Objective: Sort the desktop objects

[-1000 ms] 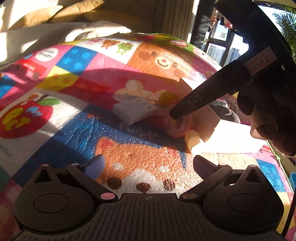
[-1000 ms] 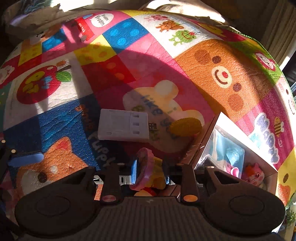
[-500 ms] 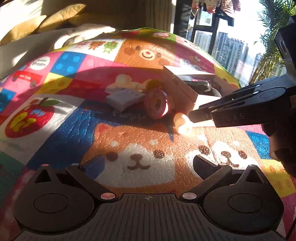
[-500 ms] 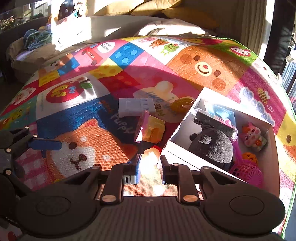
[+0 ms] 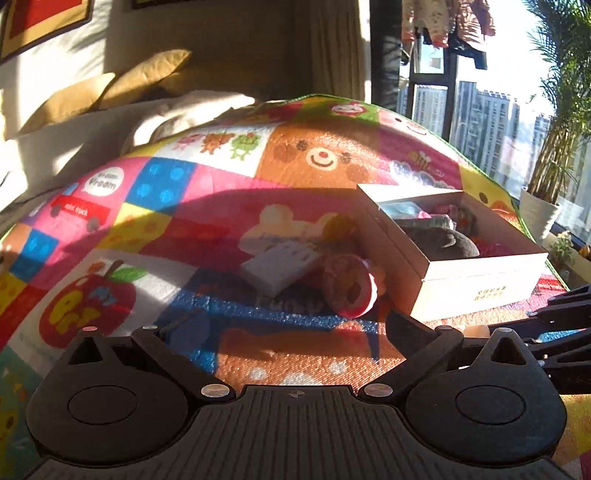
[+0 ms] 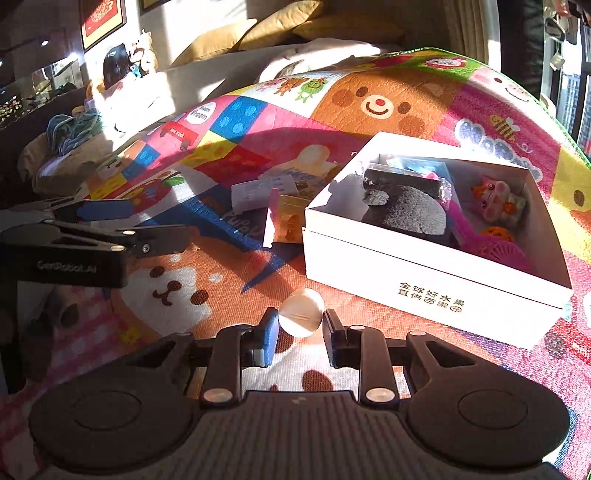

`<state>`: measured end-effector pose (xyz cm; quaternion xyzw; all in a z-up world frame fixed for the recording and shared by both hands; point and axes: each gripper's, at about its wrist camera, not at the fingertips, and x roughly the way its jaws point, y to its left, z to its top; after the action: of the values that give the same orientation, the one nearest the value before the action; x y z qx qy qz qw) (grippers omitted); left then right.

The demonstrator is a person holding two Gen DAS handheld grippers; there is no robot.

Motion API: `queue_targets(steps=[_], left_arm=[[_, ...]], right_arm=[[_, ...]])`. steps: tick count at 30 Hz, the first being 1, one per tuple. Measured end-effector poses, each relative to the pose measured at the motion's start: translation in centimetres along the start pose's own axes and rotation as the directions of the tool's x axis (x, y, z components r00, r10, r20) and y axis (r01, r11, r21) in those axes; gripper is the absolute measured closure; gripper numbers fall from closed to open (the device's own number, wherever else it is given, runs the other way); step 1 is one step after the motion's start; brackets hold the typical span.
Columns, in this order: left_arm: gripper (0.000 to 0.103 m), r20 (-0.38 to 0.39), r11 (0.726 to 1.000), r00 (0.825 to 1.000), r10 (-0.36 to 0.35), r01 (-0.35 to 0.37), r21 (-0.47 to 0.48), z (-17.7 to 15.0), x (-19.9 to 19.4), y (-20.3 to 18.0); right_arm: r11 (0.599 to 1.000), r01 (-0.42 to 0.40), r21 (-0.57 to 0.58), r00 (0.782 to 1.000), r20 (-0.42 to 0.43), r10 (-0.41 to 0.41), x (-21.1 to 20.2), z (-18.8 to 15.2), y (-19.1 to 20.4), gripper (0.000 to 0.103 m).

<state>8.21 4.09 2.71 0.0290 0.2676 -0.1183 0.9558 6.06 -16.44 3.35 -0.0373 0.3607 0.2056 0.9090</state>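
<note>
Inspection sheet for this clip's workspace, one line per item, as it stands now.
Surface: cartoon play mat, sunlit and shadowed.
Job's things: white box holding a grey plush, a pink figurine and a pink ball; white block, round pink toy and yellow packet on the mat.
Clutter: nothing seen.
Grippers: left tongs open, empty; right tongs around a pale ball, slightly apart.
Cables: nothing seen.
Surroundings: cushions, window, potted plant.

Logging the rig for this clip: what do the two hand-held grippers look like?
Both are matte black plastic. Each has a ribbed base flanked by two round housings, with silver screw heads at the linkage pivots. The right gripper has narrow black fingers, one with a blue pad. The left gripper also shows a blue pad. Seen from the right wrist camera, its side carries pale lettering.
</note>
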Motion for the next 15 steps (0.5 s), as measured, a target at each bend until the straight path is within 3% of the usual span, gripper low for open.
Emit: queue_targets(steps=[4, 9, 10, 11, 12, 13, 15], left_arm=[[0.0, -0.033, 0.996, 0.999, -0.036, 0.038, 0.083, 0.8, 3.8, -2.3], [0.001, -0.042, 0.996, 0.998, -0.047, 0.05, 0.076, 1.3, 6.5, -3.1], [0.006, -0.05, 0.996, 0.998, -0.046, 0.05, 0.073, 1.5, 6.8, -3.1], [0.024, -0.06, 0.996, 0.997, -0.045, 0.049, 0.075, 1.6, 7.1, -3.0], [0.033, -0.072, 0.995, 0.996, -0.047, 0.052, 0.079, 1.7, 7.3, -3.0], [0.035, -0.078, 0.995, 0.995, -0.055, 0.061, 0.084, 1.7, 7.4, -2.9], [0.024, -0.074, 0.992, 0.995, -0.07, 0.077, 0.099, 1.6, 7.6, -2.9]], right_arm=[[0.995, 0.096, 0.039, 0.995, 0.002, -0.097, -2.7, -2.5, -3.1, 0.07], [0.957, 0.145, 0.253, 0.986, 0.043, -0.16, -3.6, -4.7, -7.5, 0.05], [0.948, 0.156, 0.276, 0.983, 0.05, -0.177, -3.4, -5.0, -7.9, 0.05], [0.943, 0.158, 0.292, 0.982, 0.053, -0.181, -3.1, -5.1, -8.2, 0.05], [0.939, 0.154, 0.307, 0.982, 0.057, -0.18, -2.8, -5.1, -8.4, 0.049], [0.936, 0.152, 0.319, 0.981, 0.067, -0.182, -2.5, -5.2, -8.4, 0.048], [0.937, 0.166, 0.307, 0.975, 0.094, -0.204, -2.0, -5.4, -7.9, 0.038]])
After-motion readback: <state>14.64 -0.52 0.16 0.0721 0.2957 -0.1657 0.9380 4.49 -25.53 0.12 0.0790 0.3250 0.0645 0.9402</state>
